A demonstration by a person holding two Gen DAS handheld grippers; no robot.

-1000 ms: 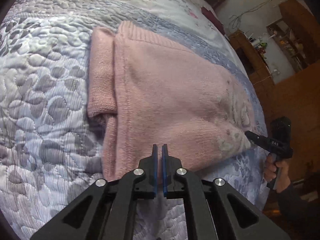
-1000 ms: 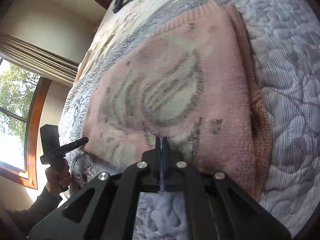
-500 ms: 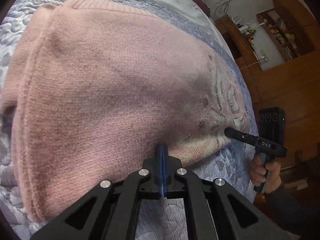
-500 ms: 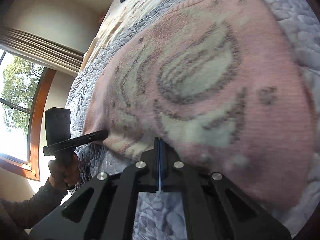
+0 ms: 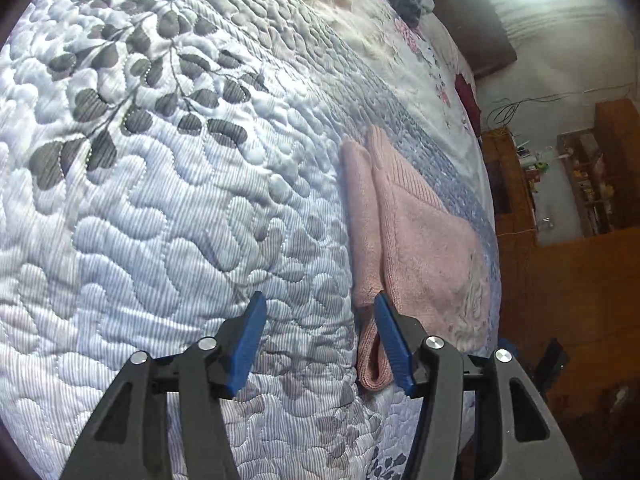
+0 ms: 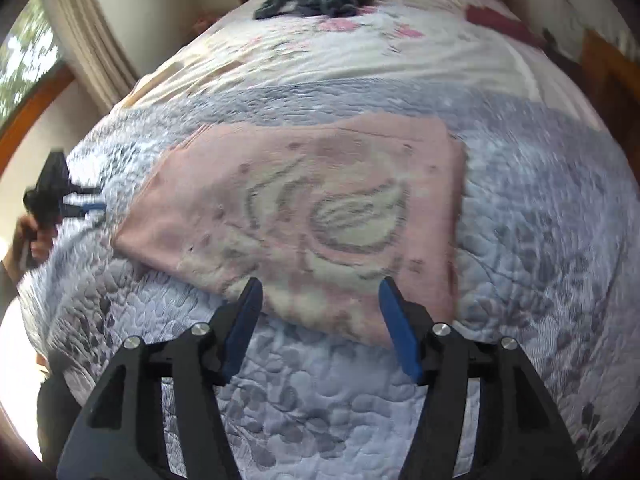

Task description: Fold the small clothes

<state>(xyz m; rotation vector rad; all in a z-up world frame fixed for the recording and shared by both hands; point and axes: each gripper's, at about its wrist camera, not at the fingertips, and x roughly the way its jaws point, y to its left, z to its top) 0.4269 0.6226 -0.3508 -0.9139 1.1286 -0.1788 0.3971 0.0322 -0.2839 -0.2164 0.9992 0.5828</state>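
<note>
Pink knitted sweater with a pale grey-outlined motif [image 6: 320, 216] lies folded flat on the quilted leaf-patterned bedspread [image 5: 160, 200]; this fold looks finished. Left gripper [image 5: 318, 340] and right gripper [image 6: 320, 320] both gape wide, empty. Right view is motion-blurred; a further fold cannot be ruled out.

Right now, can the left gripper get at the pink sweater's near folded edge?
Probably yes. The left gripper is open, and the pink sweater lies just beside its right finger on the quilt, with nothing between them.
</note>
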